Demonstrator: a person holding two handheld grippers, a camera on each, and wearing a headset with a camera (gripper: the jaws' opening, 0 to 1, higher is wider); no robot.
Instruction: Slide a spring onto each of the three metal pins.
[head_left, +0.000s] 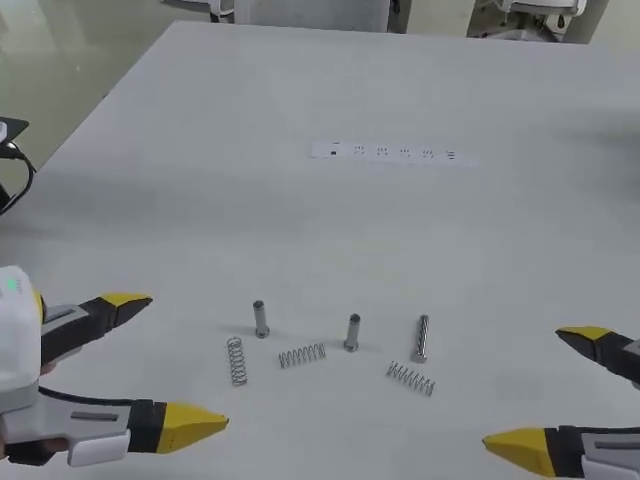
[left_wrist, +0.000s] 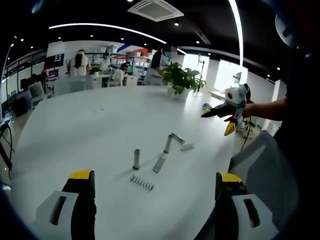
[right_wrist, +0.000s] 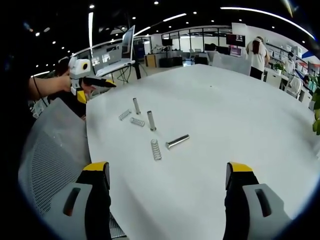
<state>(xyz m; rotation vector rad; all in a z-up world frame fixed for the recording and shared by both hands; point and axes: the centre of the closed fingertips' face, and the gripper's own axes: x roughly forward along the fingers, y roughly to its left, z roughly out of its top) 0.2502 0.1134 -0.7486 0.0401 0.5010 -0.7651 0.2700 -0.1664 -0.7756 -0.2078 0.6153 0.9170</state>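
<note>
Springs (head_left: 301, 355) lie loose on the table (head_left: 400, 220) beside three pins (head_left: 352, 332), two upright, one lying, while left gripper (head_left: 188, 360) and right gripper (head_left: 522, 388) hover, jaws wide.

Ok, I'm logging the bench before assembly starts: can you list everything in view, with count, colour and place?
Upright pins: two, silver, near middle of the table.
Lying pin: one, silver, right of them.
Springs: three, silver, lying flat just in front of the pins.
Table: one, white, under everything.
Socket panel: one, white, flush in the table farther back.
Cable: one, black, at the left edge.
Potted plant: one, green, at the table's far side.
Mesh chair: one, grey, beside the table.
People: a few, in the office behind.
Left gripper: one, black with yellow tips, open, near left.
Right gripper: one, same colours, open, near right.
</note>
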